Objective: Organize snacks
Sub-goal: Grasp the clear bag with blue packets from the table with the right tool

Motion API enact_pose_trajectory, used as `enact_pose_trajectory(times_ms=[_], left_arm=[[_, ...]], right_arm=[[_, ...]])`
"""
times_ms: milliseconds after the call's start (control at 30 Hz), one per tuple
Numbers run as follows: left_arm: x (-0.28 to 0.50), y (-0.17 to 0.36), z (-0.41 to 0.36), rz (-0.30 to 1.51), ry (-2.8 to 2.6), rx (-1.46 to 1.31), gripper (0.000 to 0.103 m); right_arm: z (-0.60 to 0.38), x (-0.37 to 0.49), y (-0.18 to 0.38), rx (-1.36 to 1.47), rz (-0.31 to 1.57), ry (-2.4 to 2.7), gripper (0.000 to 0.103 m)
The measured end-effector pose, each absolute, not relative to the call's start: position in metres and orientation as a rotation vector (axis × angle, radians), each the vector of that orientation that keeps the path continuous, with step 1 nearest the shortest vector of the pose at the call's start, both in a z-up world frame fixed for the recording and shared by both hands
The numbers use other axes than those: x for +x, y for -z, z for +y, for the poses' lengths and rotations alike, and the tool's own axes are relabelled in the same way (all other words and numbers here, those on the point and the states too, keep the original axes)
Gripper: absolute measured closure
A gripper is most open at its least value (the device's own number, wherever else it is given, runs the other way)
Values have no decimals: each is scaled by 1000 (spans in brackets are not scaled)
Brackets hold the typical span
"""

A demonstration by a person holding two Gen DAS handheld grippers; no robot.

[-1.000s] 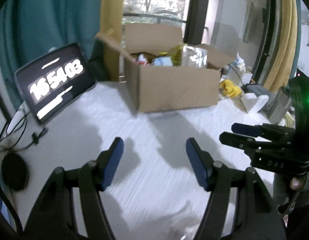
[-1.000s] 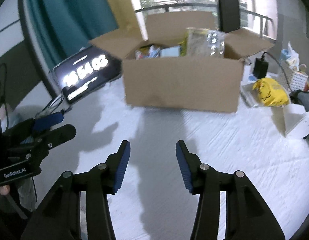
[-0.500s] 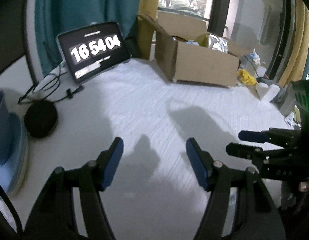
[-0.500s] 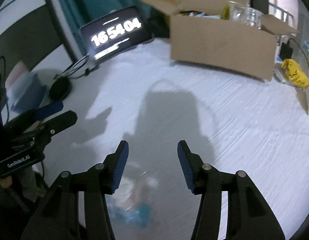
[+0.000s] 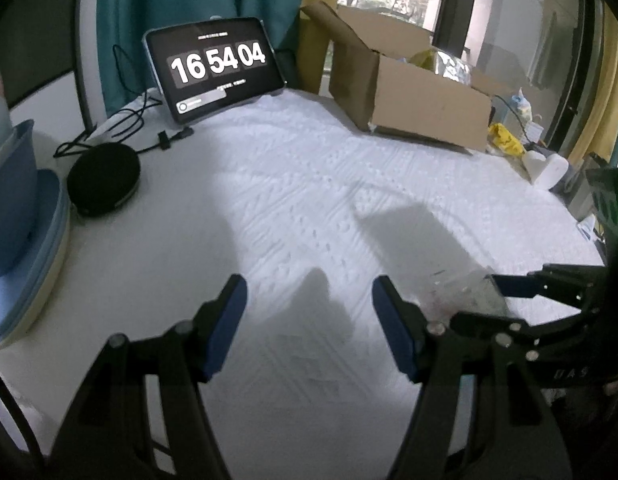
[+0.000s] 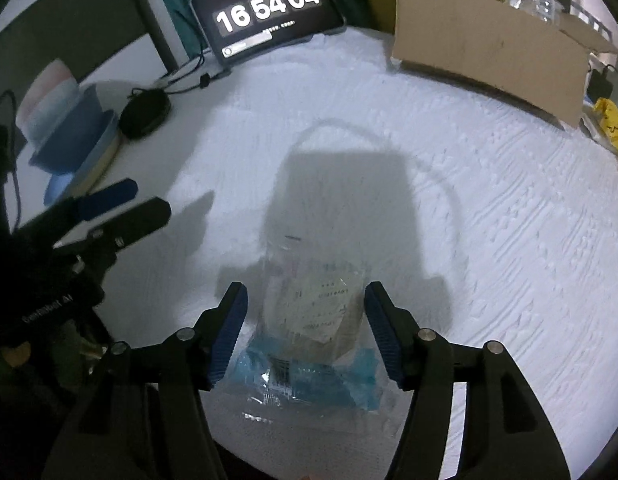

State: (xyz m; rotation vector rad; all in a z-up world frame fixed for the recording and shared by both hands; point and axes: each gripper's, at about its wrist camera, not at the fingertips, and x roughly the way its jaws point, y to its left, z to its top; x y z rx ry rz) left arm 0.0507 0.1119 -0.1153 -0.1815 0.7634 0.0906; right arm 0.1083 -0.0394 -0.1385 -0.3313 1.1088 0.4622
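Crinkly clear snack packet (image 6: pixel 309 320) | right tool (image 6: pixel 305 320) opening around it | left tool (image 5: pixel 309 316) wide, empty

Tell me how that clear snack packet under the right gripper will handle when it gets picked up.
The clear snack packet looks like thin crinkled film, so it will probably flop and crumple. Its glossy surface may slip between the pads. It lies flat, so rolling seems unlikely. The right gripper straddles it, jaws opening.
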Motion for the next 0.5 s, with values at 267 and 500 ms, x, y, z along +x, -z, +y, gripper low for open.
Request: enact_pose_trajectory(times_ms=[267, 500], left_arm=[[56, 126, 107, 794, -89, -171, 36], [70, 126, 95, 817, -69, -159, 36]], right_arm=[[-41, 108, 148, -365, 1085, -449, 36], [-45, 107, 148, -379, 1049, -476, 43]])
